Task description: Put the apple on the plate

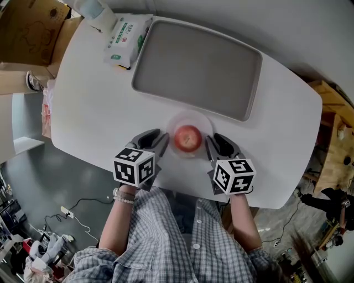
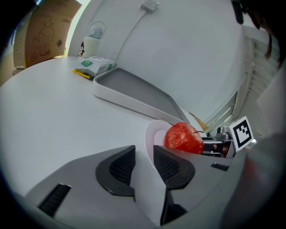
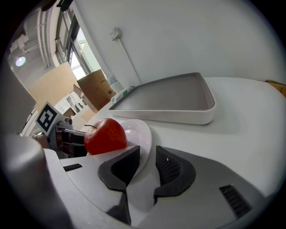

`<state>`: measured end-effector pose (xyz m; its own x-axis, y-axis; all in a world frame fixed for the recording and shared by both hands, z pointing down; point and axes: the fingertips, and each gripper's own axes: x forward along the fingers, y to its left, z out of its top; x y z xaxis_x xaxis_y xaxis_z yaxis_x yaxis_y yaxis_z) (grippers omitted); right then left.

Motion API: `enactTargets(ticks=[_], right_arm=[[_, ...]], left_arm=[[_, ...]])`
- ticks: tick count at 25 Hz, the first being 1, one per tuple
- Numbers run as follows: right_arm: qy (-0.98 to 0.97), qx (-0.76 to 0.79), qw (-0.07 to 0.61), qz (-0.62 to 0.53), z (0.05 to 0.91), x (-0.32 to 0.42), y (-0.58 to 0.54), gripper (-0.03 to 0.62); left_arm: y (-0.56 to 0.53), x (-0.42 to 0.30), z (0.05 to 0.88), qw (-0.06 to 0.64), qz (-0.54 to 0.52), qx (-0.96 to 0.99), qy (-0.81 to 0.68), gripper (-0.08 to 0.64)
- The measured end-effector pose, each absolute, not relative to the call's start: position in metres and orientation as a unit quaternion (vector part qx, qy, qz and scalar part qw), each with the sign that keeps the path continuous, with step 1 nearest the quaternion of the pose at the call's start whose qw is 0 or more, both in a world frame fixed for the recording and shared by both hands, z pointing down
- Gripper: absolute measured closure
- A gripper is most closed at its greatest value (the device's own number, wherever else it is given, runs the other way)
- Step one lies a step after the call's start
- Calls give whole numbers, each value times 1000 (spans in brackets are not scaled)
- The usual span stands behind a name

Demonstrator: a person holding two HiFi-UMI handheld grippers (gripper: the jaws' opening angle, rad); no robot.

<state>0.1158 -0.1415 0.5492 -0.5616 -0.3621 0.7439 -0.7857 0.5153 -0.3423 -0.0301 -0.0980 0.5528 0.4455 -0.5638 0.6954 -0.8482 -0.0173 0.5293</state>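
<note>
A red apple (image 1: 187, 138) (image 2: 183, 137) (image 3: 105, 135) sits upright on a small white plate (image 1: 192, 115) (image 2: 150, 134) (image 3: 142, 134) near the front edge of the white table (image 1: 94, 110). My left gripper (image 1: 155, 139) (image 2: 144, 154) stands at the plate's left side, open, with the plate's rim running between its jaws and a gap showing beside it. On the plate's right side my right gripper (image 1: 221, 142) (image 3: 147, 156) is also open, and the rim lies in its gap too. Neither gripper touches the apple.
A large grey tray (image 1: 196, 66) with a white rim lies just behind the plate. A pack of wet wipes (image 1: 126, 38) and a bottle (image 1: 94, 11) stand at the table's far left corner. Cardboard boxes (image 1: 27, 27) sit on the floor beyond.
</note>
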Motion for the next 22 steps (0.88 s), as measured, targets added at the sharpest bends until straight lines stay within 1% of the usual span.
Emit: enactTargets(ticks=[9, 12, 22], right_arm=[[-813, 349, 313, 345, 551, 109, -137, 503], [-812, 351, 309, 349, 551, 110, -138, 505], [-789, 364, 298, 394, 552, 113, -140, 517]], left_arm=[[-95, -19, 555, 495, 154, 699, -493, 453], [-95, -21, 557, 490, 164, 700, -493, 479], [-97, -23, 559, 527, 153, 671, -498, 499]])
